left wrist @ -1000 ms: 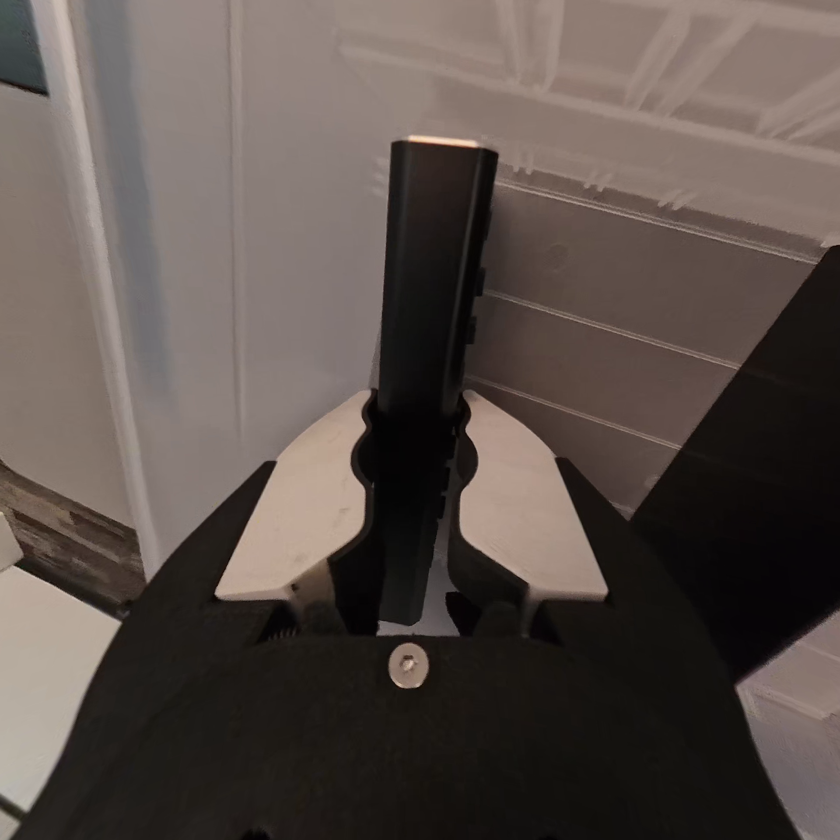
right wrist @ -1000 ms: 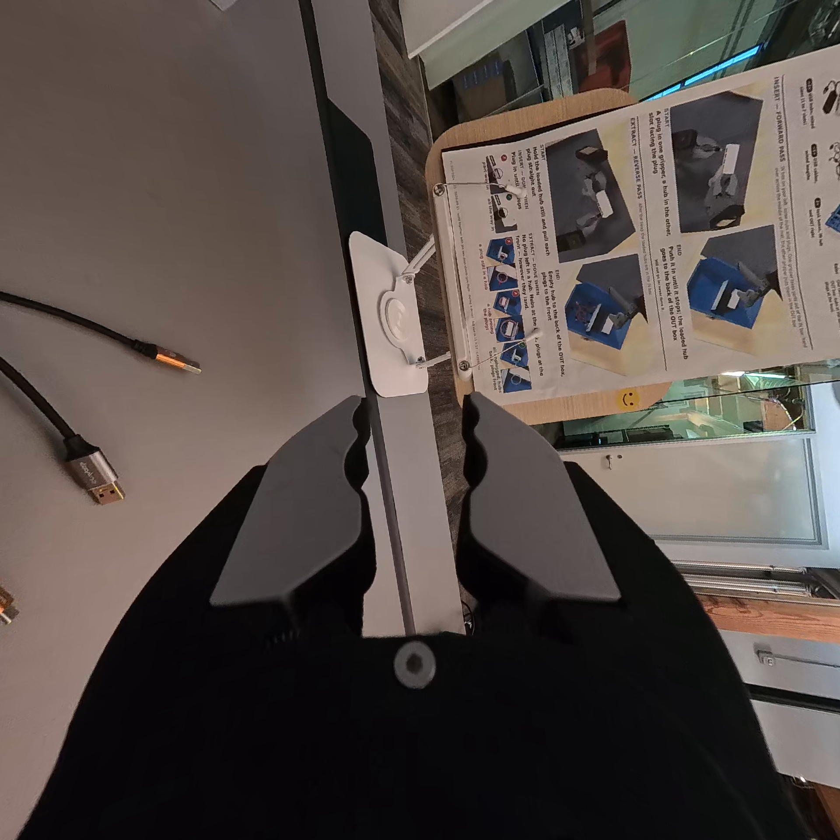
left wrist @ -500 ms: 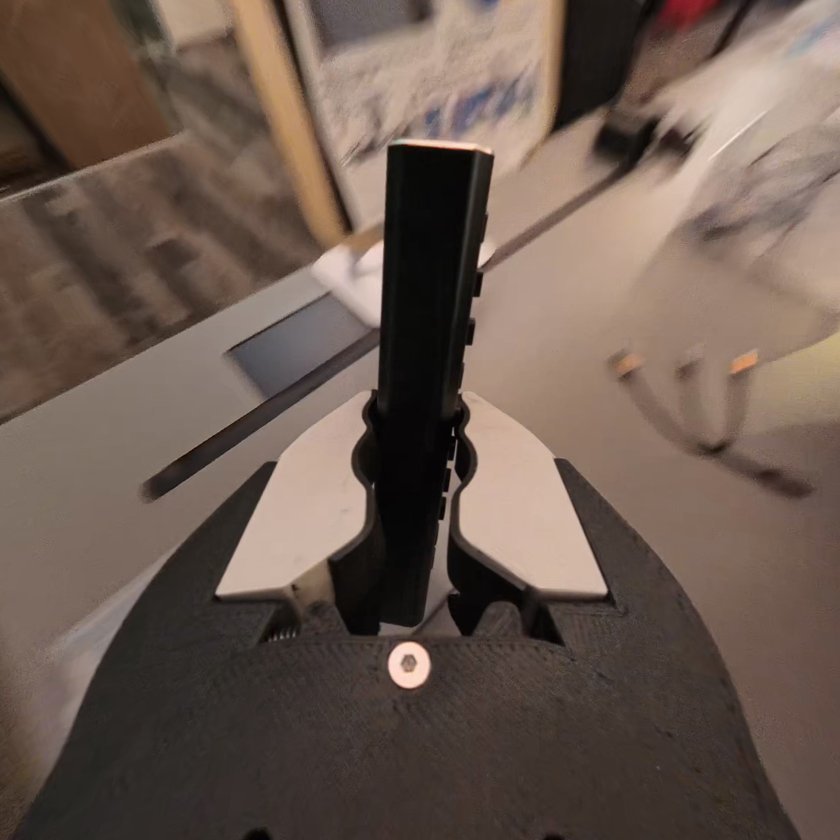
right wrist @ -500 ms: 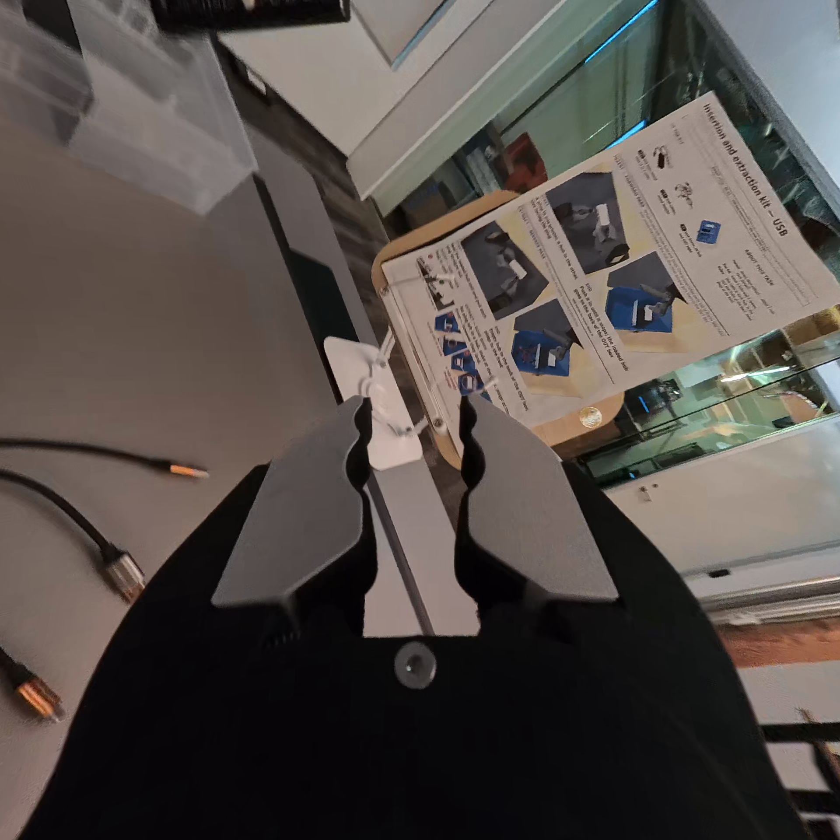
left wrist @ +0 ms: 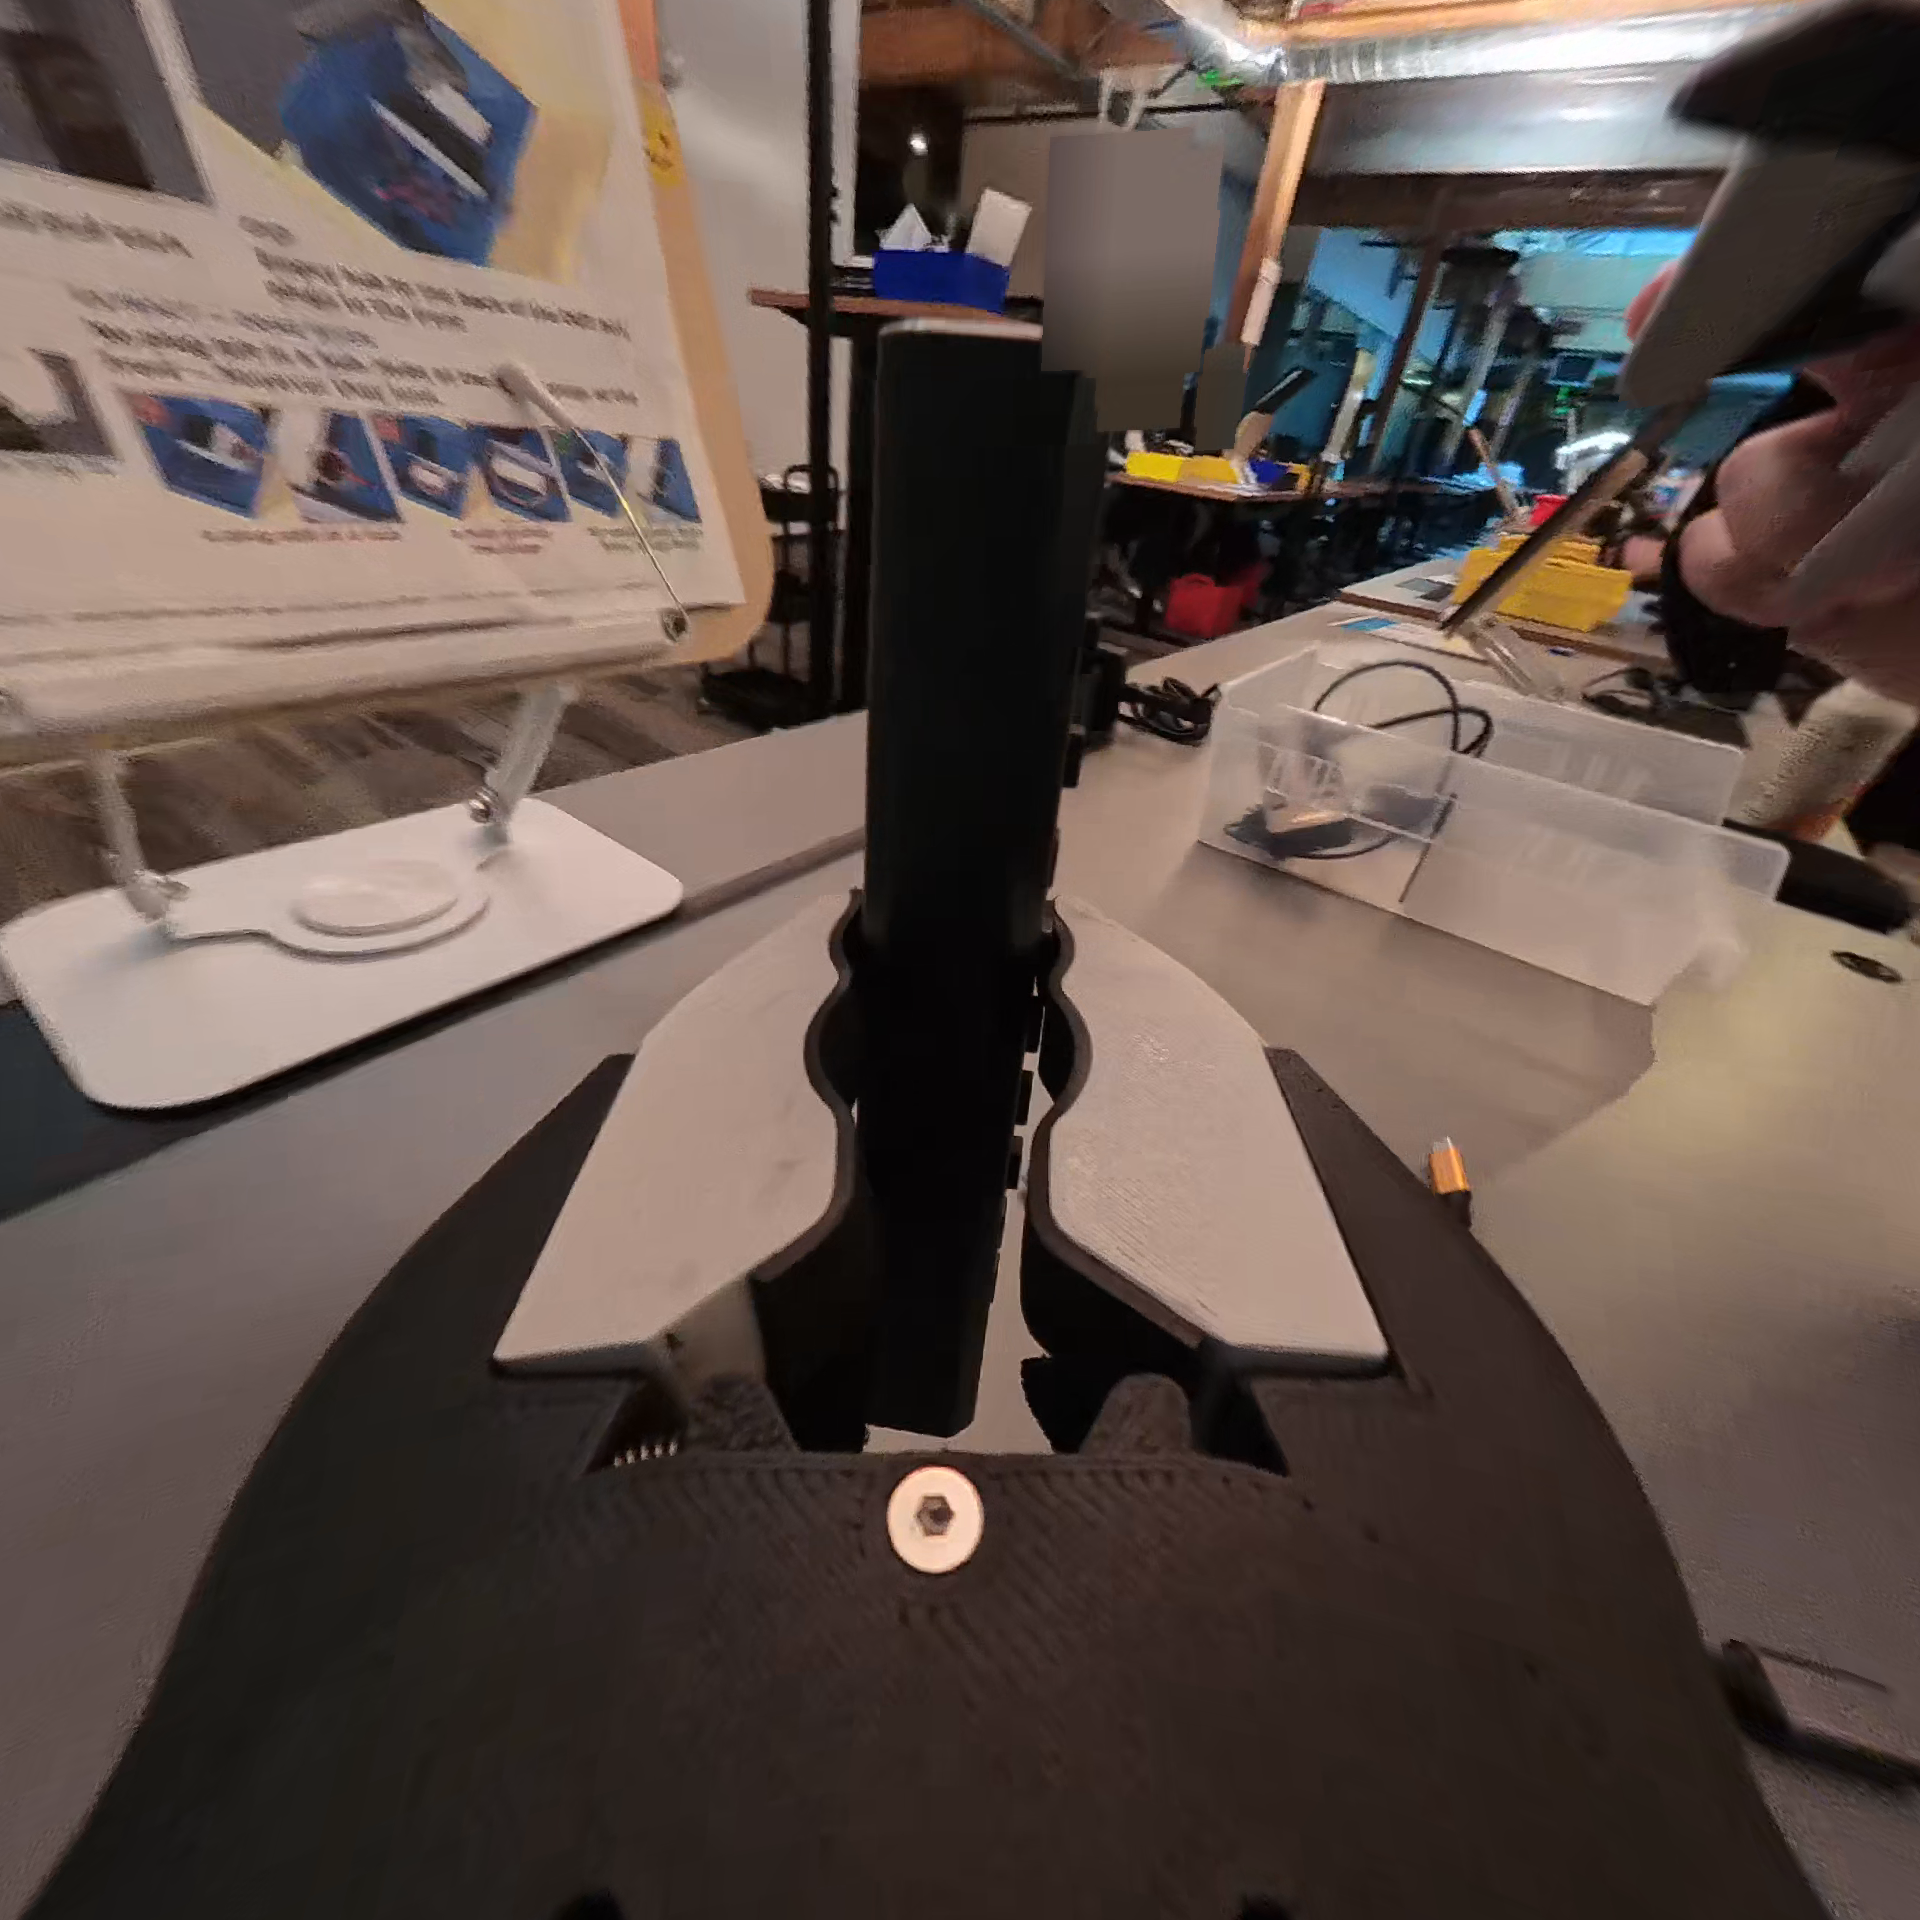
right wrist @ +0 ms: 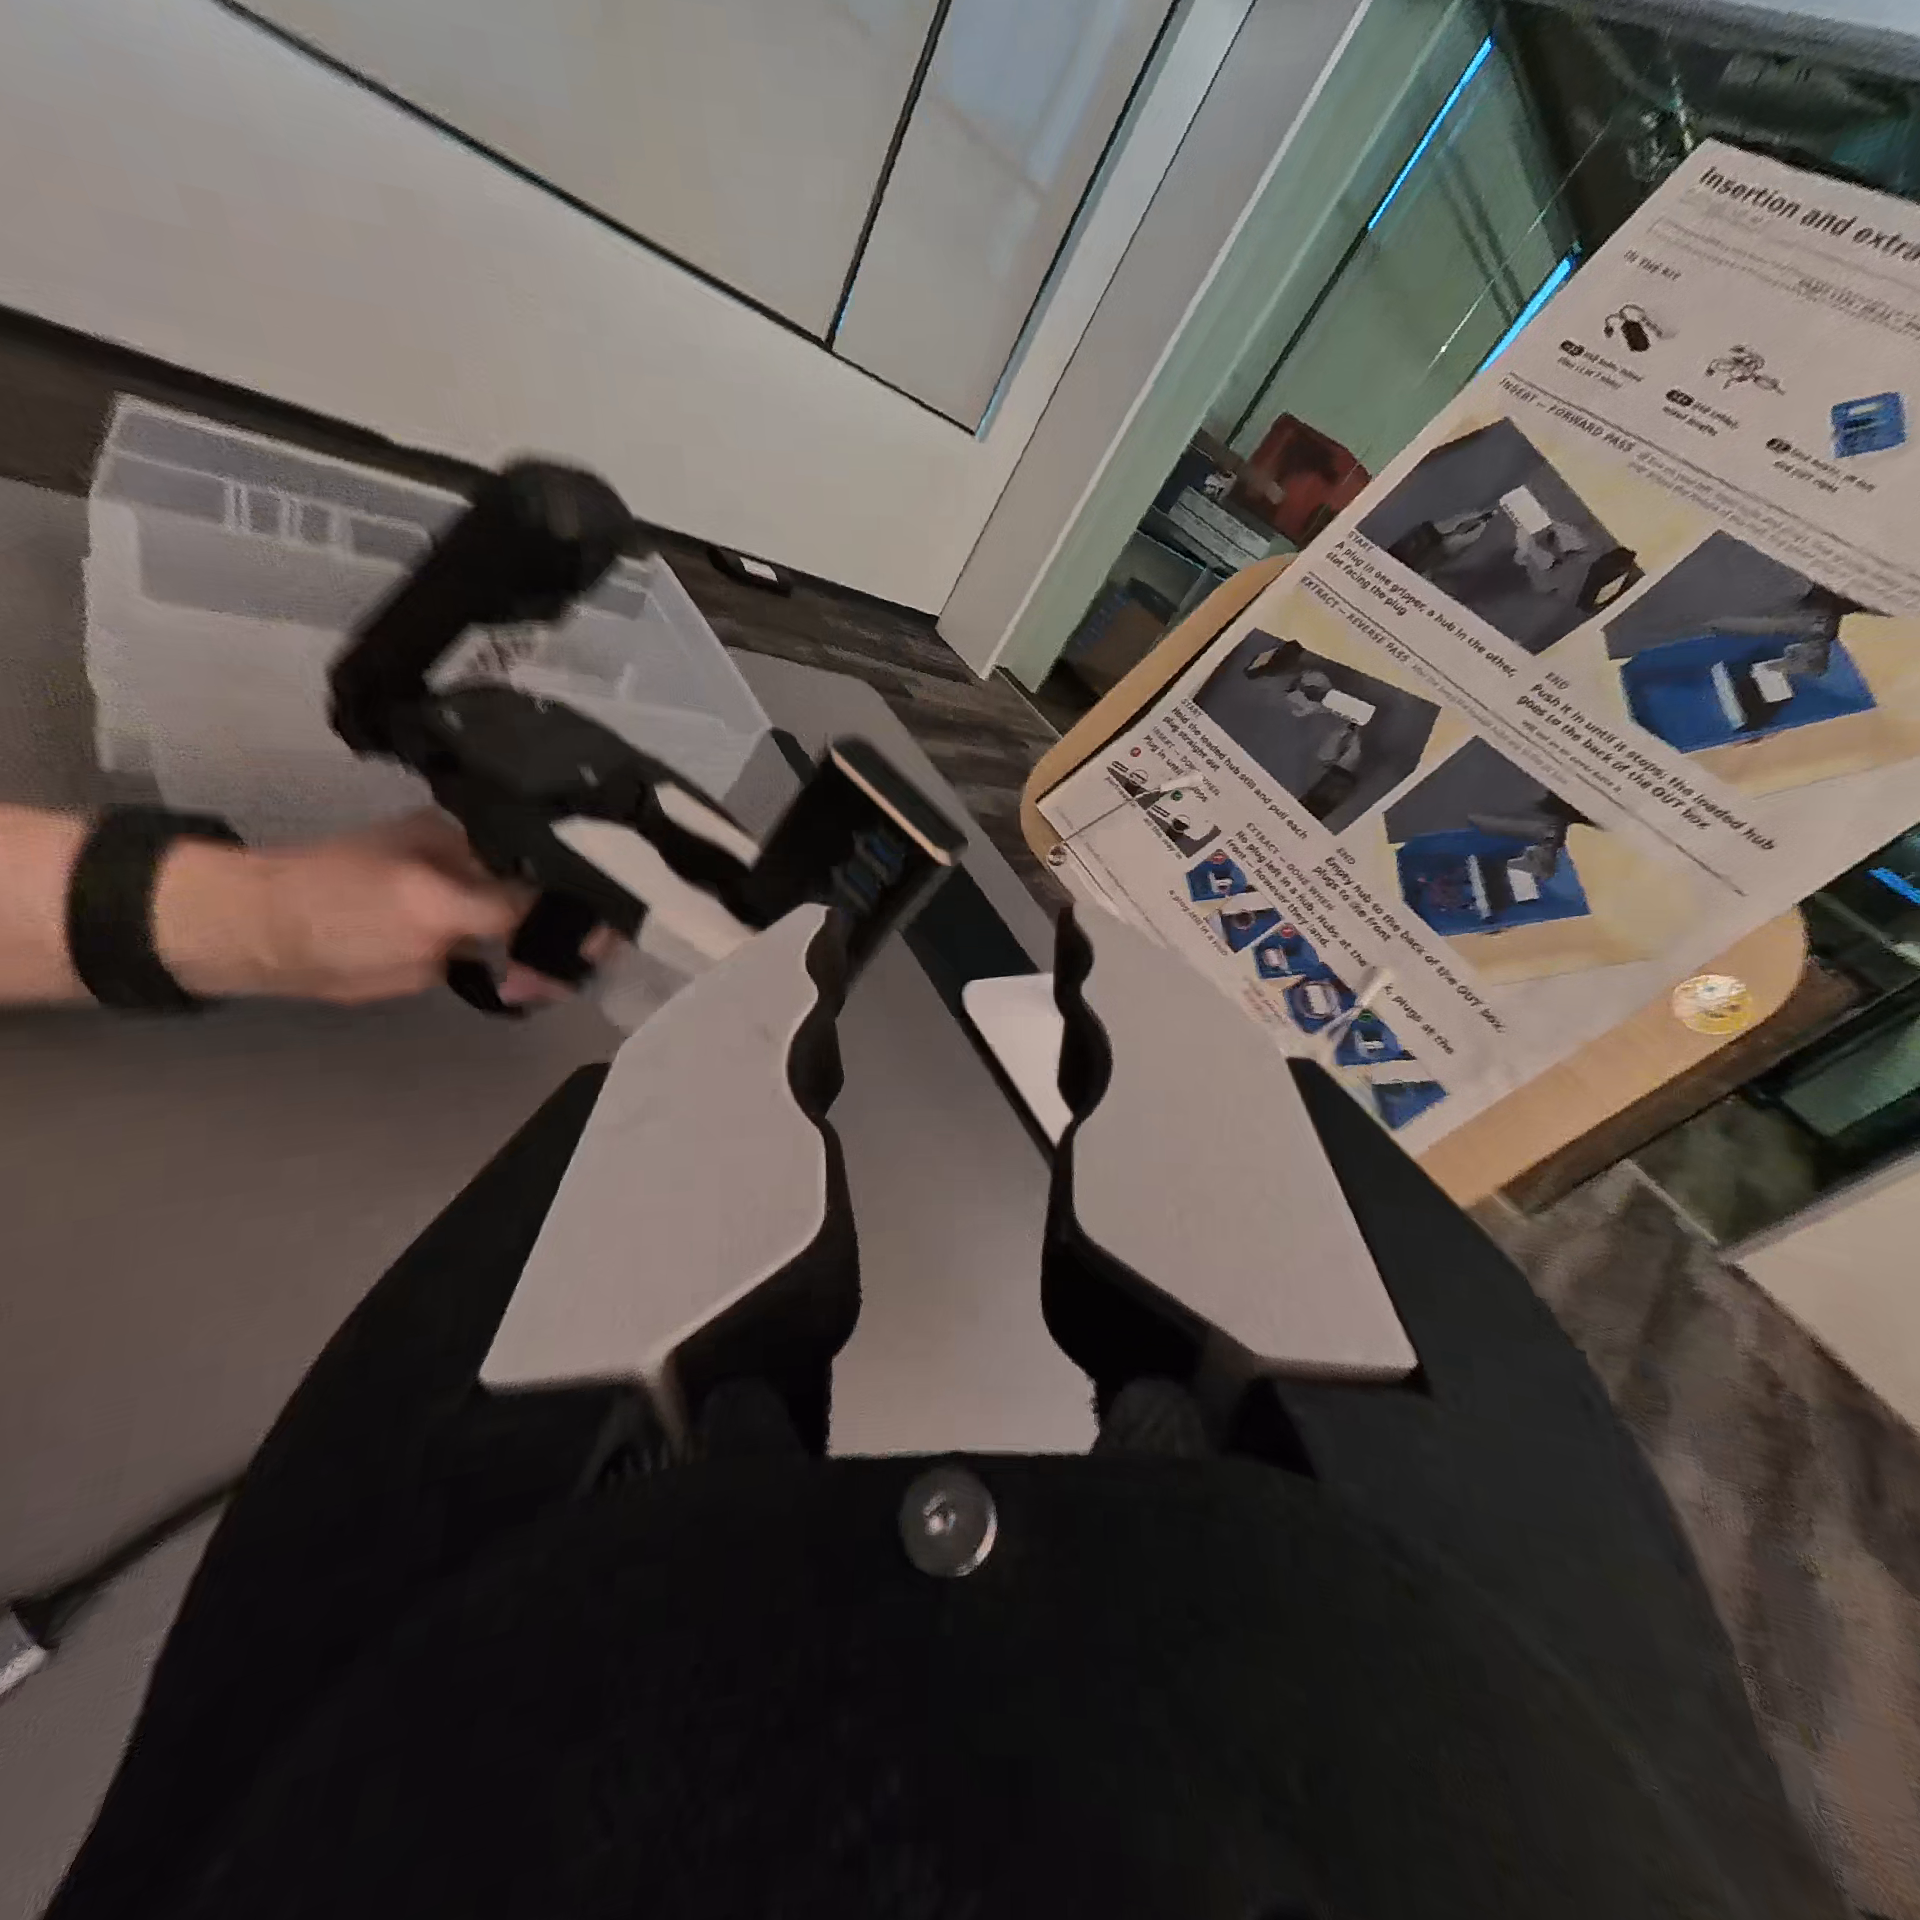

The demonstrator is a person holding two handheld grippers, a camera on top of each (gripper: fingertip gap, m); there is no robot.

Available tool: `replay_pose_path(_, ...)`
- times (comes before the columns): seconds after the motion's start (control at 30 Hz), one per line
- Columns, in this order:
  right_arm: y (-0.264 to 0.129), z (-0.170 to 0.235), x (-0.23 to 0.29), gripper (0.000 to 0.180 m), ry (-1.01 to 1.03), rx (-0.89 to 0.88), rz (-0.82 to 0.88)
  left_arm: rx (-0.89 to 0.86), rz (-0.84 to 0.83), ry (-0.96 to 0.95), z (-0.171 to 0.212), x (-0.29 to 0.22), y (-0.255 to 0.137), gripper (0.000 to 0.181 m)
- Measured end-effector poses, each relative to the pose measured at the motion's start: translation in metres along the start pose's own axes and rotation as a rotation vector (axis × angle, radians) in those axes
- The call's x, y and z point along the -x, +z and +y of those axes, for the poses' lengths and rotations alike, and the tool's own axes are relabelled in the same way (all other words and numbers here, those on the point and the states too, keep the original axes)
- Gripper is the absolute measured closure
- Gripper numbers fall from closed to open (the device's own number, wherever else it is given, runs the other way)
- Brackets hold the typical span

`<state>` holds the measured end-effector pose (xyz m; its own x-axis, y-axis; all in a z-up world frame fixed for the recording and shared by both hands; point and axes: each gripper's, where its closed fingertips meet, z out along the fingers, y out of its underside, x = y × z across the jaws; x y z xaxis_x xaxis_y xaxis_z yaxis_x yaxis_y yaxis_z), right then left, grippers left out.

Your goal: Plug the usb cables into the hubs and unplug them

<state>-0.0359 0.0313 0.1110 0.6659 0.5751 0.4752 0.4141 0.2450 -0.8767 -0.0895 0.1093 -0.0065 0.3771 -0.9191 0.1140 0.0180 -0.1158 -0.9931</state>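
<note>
My left gripper (left wrist: 951, 935) is shut on a long black USB hub (left wrist: 966, 644) that sticks out forward between its fingers above the grey table (left wrist: 1662, 1299). The right wrist view shows that left gripper (right wrist: 790, 883) from the side, held by a hand, with the hub (right wrist: 883, 831) and its blue ports facing me. My right gripper (right wrist: 940, 935) is open and empty, raised above the table; it also shows at the top right of the left wrist view (left wrist: 1787, 208). An orange-tipped USB plug (left wrist: 1446, 1166) lies on the table by my left gripper's right finger.
An instruction sheet on a wooden board (left wrist: 343, 343) with a white stand base (left wrist: 332, 935) stands at the far left; it also shows in the right wrist view (right wrist: 1558, 748). A clear plastic bin (left wrist: 1475, 821) with cables sits at the right. A cable end (right wrist: 21, 1652) lies low left. One gripper's finger ends stand about 15 centimeters off the other's.
Both grippers have swung round fast. The left wrist view went from a wall to the table and the sheet. The right gripper tilted up from the table; the left gripper with the hub came into its view.
</note>
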Motion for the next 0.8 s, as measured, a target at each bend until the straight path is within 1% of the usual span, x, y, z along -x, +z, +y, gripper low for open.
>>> replay_pose_path(0.07, 0.009, 0.002, 0.004, 0.141, 0.099, -0.016, -0.027, 0.016, 0.026, -0.009, 0.013, -0.003, 0.009, 0.153)
replay_pose_path(0.13, 0.022, 0.010, 0.011, 0.141, 0.143, -0.005, -0.055, 0.023, 0.044, 0.018, 0.023, -0.004, 0.015, 0.153)
replay_pose_path(0.23, 0.044, 0.032, 0.026, 0.142, 0.038, 0.030, -0.078, 0.036, 0.076, 0.023, 0.034, -0.004, 0.017, 0.153)
replay_pose_path(0.3, 0.055, 0.044, 0.029, 0.141, -0.022, 0.035, -0.058, 0.048, 0.088, 0.007, 0.043, -0.004, 0.016, 0.153)
replay_pose_path(0.37, 0.065, 0.047, 0.038, 0.140, 0.007, 0.013, -0.090, 0.079, 0.091, 0.003, 0.052, -0.005, 0.015, 0.153)
replay_pose_path(0.43, 0.075, 0.053, 0.051, 0.135, 0.032, 0.016, -0.143, 0.096, 0.090, 0.001, 0.057, -0.007, 0.015, 0.153)
replay_pose_path(0.53, 0.090, 0.074, 0.063, 0.125, 0.017, 0.109, -0.160, 0.065, 0.105, -0.002, 0.053, -0.013, 0.013, 0.153)
replay_pose_path(0.67, 0.095, 0.074, 0.068, 0.121, 0.067, 0.070, -0.130, 0.097, 0.105, -0.005, 0.059, -0.012, 0.012, 0.153)
replay_pose_path(0.8, 0.092, 0.066, 0.078, 0.122, 0.181, 0.019, -0.182, 0.110, 0.110, 0.052, 0.060, -0.014, 0.007, 0.153)
